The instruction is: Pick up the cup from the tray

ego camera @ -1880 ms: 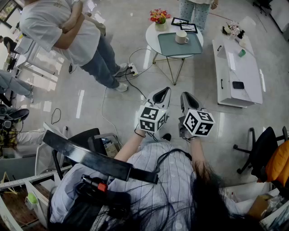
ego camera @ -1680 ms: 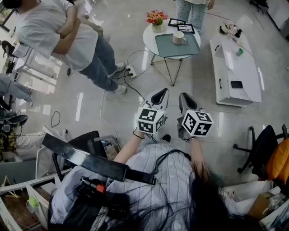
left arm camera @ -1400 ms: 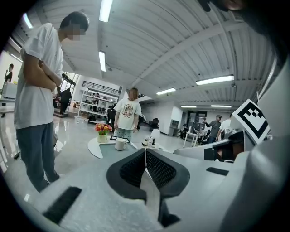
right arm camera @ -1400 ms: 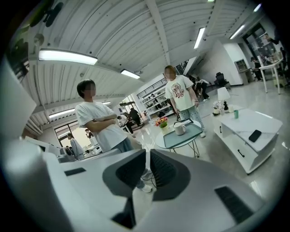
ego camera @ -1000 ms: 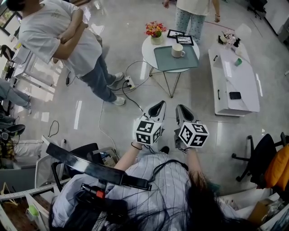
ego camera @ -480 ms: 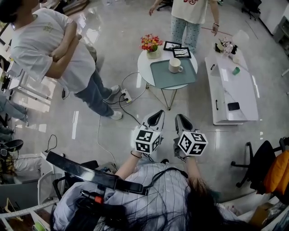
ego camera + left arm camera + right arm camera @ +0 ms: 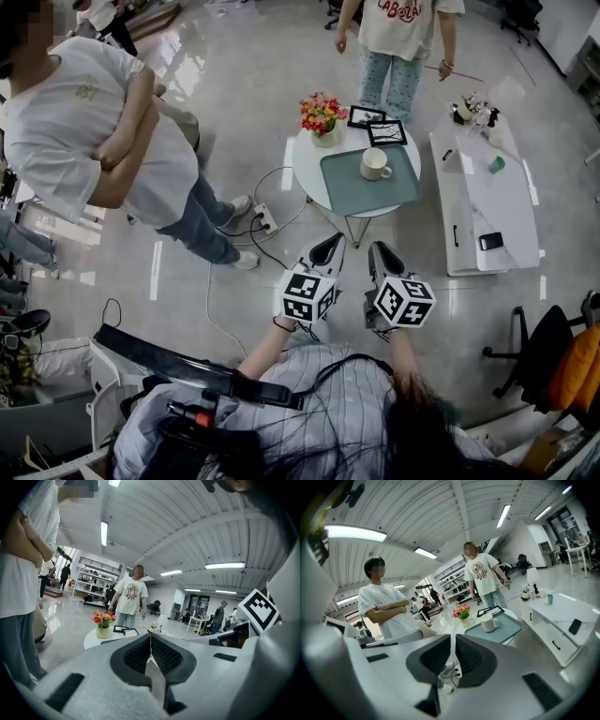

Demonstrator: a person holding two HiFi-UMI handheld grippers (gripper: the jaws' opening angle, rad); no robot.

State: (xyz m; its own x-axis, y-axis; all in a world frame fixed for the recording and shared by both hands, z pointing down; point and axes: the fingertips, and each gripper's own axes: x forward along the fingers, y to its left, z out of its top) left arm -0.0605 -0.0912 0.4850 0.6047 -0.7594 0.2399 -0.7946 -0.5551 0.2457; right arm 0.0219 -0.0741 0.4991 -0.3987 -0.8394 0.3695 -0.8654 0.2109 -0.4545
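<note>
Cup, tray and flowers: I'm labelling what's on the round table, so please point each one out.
cup [image 7: 373, 165], head view, on its white body.
tray [image 7: 361, 195], head view, on the bare surface beside the cup.
flowers [image 7: 322, 112], head view, on the blossoms.

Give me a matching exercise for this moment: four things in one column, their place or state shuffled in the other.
Things:
1. cup
2. vase of flowers
3. dark phone
4. right claw

Place or state:
A. on the long white bench
B. shut, nothing in it
C. on the green tray
D. on the round table, beside the tray

Pairs: 1-C, 2-D, 3-A, 4-B
</note>
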